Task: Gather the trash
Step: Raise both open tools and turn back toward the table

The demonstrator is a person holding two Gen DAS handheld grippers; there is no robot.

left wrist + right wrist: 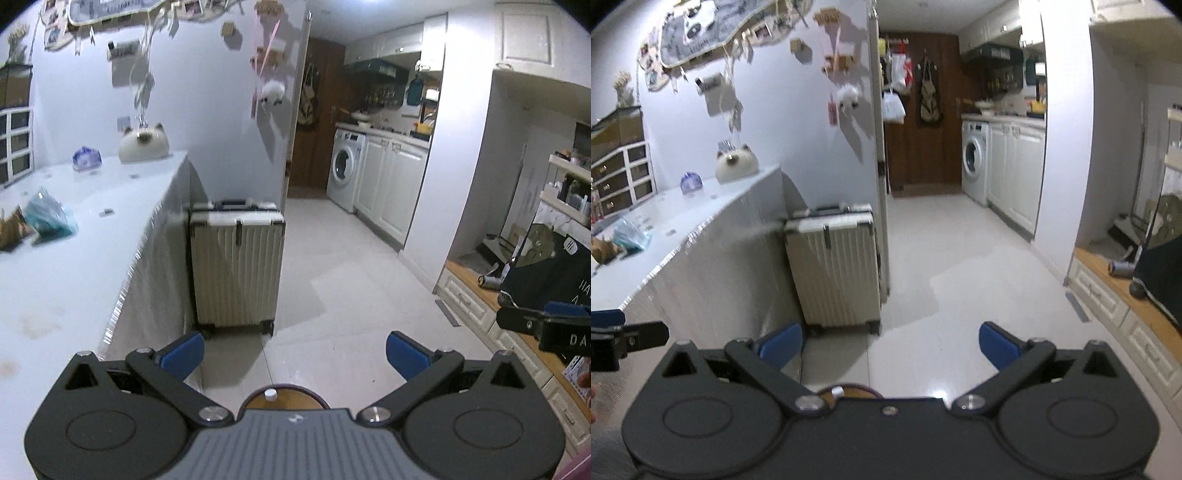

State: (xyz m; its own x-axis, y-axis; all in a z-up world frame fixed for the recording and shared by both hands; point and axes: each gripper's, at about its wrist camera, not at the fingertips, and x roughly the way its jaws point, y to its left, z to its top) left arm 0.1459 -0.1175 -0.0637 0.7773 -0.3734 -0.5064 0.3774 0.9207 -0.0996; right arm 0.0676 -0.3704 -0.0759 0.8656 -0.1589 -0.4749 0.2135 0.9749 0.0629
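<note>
A crumpled teal plastic bag (48,216) (629,234) lies on the white-covered table (74,280) (713,210) at the left, with a brown crumpled piece (11,229) (604,249) beside it. My left gripper (295,354) is open and holds nothing, out past the table's corner, over the floor. My right gripper (890,347) is also open and empty; its tip shows at the right edge of the left wrist view (535,321). A small white cap (271,395) stands on a round wooden top just under the left gripper. Both grippers are well short of the trash.
A cream ribbed suitcase (236,266) (834,269) stands against the table's end. A cat-shaped white object (144,144) and a blue-purple item (86,158) sit at the table's far side. Tiled floor (332,258) runs to a washing machine (975,162). A low wooden-topped cabinet (1108,280) lines the right.
</note>
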